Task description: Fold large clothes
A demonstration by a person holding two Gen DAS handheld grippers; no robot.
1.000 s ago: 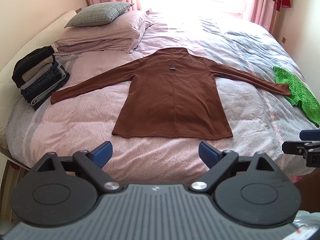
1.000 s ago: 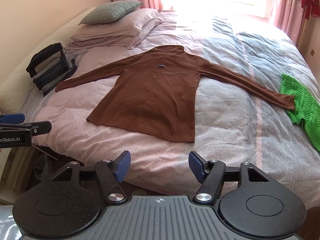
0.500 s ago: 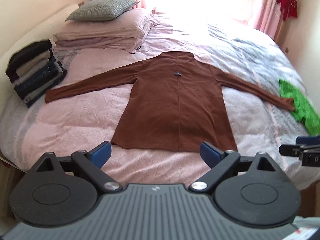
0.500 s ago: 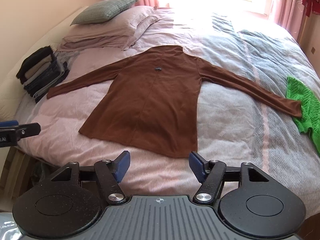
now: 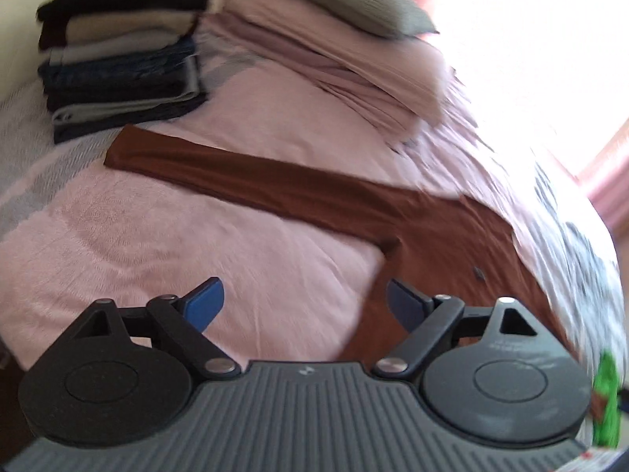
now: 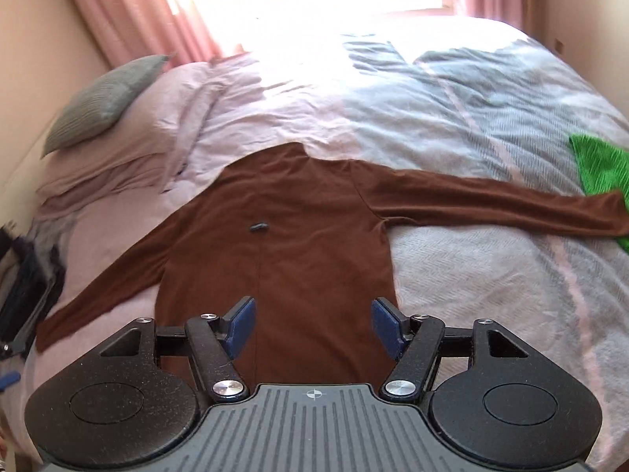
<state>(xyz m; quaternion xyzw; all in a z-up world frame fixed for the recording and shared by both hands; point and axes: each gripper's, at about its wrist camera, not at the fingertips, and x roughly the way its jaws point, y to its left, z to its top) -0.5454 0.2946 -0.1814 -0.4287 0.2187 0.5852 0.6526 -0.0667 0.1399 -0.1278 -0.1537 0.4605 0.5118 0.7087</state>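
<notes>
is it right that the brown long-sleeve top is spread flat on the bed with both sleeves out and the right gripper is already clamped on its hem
Not quite. The right wrist view shows the right gripper open, blue pads apart above the brown long-sleeve top, gripping nothing. The rest holds: the top lies spread flat on the bed with both sleeves stretched out to the sides.

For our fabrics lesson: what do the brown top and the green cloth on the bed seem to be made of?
Brown top: probably a thin, matte jersey knit; it lies flat and limp with soft creases. Green cloth: likely a chunkier ribbed or zigzag knit, judging by its raised texture.
</notes>
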